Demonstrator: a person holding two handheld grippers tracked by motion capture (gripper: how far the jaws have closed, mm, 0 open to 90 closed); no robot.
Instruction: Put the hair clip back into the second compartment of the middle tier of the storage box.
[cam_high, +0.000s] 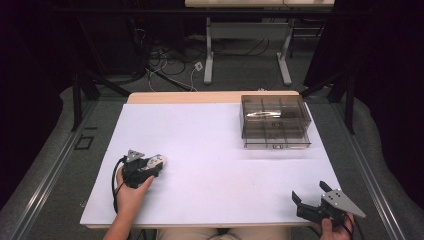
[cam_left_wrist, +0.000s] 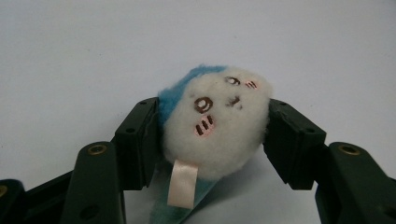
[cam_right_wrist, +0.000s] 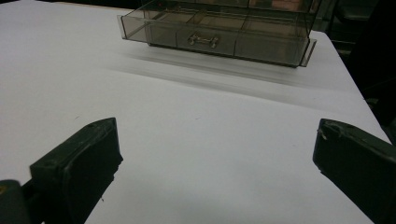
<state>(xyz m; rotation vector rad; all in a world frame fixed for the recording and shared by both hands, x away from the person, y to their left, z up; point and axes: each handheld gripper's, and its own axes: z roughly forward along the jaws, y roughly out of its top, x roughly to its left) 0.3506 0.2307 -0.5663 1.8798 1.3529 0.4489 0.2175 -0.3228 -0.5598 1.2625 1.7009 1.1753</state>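
Plush is what your left gripper (cam_left_wrist: 212, 140) has between its jaws: a small white plush toy (cam_left_wrist: 217, 126) with a blue back, an embroidered face and a pale ribbon tag hanging below. Both pads press its flanks, so the jaws are closed down to the toy's width and gripping it across its short axis; its long axis runs from the tag up toward the face, roughly along the line of the jaws.

Take the clear drawer box (cam_high: 274, 122) as your landmark. In the high view the plush toy (cam_high: 156, 161) and left gripper (cam_high: 142, 167) lie well apart from the box, toward your near-left side of the white table (cam_high: 210, 165). Your right gripper (cam_high: 314, 196) sits nearer the box, almost straight back toward you from it at the table's near edge, with its jaws spread wide and nothing between them.

In the right gripper view the drawer box (cam_right_wrist: 219, 28) faces those open jaws, its small metal handle (cam_right_wrist: 203, 39) on the front and the drawer apparently closed. So, as I judge it, the free right gripper is the better placed to reach the handle, while the toy must travel forward and rightward to reach the box.
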